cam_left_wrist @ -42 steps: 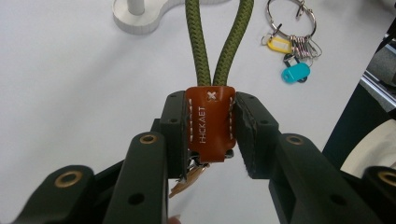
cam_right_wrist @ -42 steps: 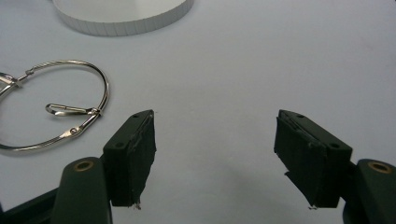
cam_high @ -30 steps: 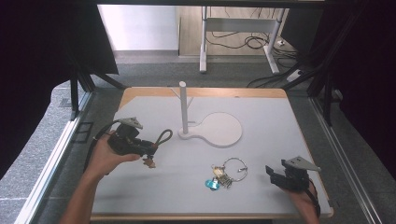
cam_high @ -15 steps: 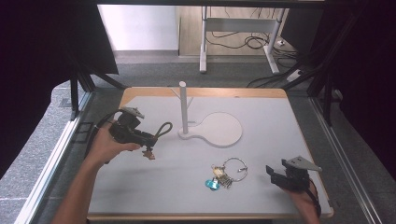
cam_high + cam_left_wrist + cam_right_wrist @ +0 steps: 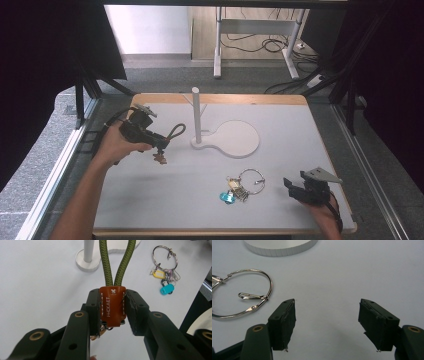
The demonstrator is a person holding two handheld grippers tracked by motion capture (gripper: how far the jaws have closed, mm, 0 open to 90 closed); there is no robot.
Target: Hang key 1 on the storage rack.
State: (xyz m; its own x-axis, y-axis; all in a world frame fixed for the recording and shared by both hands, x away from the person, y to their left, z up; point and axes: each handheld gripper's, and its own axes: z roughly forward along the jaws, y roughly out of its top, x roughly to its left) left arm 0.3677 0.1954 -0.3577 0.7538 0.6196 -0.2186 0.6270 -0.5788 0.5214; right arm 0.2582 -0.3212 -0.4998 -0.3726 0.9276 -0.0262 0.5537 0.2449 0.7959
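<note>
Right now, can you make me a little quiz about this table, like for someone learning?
1. True or false: the left gripper is shut on the keychain strap.
2. Which gripper has open jaws with nothing between them?
3. What lies nearer the right gripper: A) the key ring bunch, B) the white post stand?

Key: 1. true; 2. the right gripper; 3. A

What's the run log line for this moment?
left tongs: shut on keychain strap | right tongs: open, idle | key ring: on table
</note>
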